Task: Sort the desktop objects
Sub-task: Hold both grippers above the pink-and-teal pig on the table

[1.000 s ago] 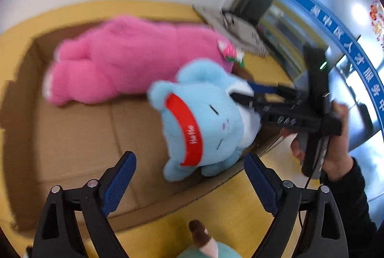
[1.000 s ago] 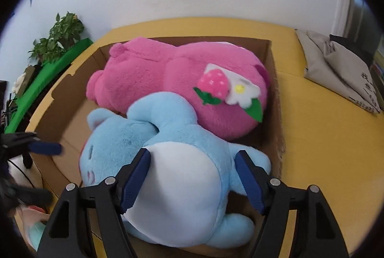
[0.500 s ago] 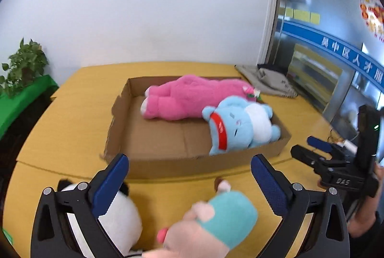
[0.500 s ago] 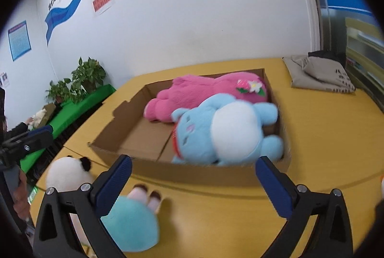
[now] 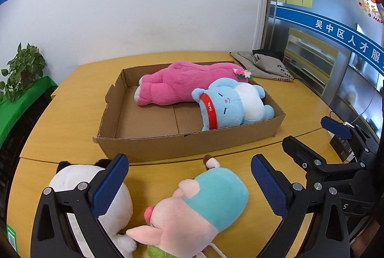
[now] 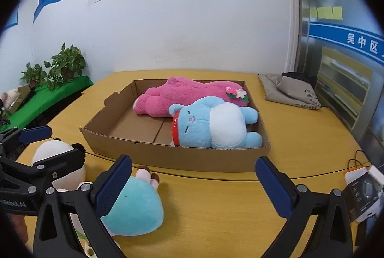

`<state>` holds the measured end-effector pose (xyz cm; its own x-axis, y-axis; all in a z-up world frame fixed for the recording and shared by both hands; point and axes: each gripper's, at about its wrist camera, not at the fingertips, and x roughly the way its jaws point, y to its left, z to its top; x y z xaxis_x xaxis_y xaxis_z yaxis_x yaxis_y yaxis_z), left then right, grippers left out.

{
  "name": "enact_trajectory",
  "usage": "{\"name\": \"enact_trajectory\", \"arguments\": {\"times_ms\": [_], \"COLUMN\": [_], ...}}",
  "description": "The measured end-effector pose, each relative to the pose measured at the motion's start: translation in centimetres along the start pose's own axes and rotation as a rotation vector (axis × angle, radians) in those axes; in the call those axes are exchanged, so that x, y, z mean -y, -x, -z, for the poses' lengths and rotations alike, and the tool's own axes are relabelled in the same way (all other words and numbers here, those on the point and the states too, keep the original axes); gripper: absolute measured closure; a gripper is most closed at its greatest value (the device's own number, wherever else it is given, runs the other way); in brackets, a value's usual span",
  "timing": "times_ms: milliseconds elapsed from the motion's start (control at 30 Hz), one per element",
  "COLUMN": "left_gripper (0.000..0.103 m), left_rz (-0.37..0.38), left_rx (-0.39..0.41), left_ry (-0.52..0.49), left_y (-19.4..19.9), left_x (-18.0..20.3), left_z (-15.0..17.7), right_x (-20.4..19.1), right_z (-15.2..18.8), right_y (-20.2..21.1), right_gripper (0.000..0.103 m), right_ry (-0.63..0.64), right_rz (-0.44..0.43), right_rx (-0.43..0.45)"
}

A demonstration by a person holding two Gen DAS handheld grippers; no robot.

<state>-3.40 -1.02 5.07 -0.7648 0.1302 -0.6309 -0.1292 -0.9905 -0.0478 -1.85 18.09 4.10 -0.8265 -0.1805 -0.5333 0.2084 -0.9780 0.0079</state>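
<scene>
While the left tongs (image 5: pixel 189 182) hang spread wide over a pink-and-teal plush (image 5: pixel 199 207) and a panda plush (image 5: pixel 72 176) near the counter's (image 5: pixel 72 94) front edge, the right wrist view shows the right tongs (image 6: pixel 193 183) likewise spread, empty, before the cardboard box (image 6: pixel 182 154) holding the pink plush (image 6: pixel 189 95) and blue plush (image 6: pixel 216 123).

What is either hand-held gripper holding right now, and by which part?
Nothing. The left hand-held gripper and right hand-held gripper are both open and empty, above the pig plush without touching it.

Both hand-held grippers (image 5: pixel 189 183) (image 6: pixel 193 184) wide apart, unloaded
</scene>
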Motion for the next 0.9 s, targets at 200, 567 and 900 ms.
{"name": "enact_trajectory", "arguments": {"times_ms": [200, 567, 900], "left_gripper": [0.0, 0.0, 0.0], "left_rz": [-0.001, 0.008, 0.013], "left_rx": [-0.002, -0.021, -0.036], "left_ry": [0.008, 0.023, 0.03], "left_y": [-0.4, -1.5, -1.8], "left_x": [0.0, -0.5, -1.0], "left_z": [-0.2, -0.2, 0.2], "right_x": [0.4, 0.8, 0.4], "right_z": [0.0, -0.2, 0.1], "right_y": [-0.5, -1.5, -1.7], "right_gripper": [0.0, 0.0, 0.0], "right_ry": [0.007, 0.012, 0.022], "right_rz": [0.021, 0.041, 0.044], "right_rx": [-0.01, -0.024, -0.037]}}
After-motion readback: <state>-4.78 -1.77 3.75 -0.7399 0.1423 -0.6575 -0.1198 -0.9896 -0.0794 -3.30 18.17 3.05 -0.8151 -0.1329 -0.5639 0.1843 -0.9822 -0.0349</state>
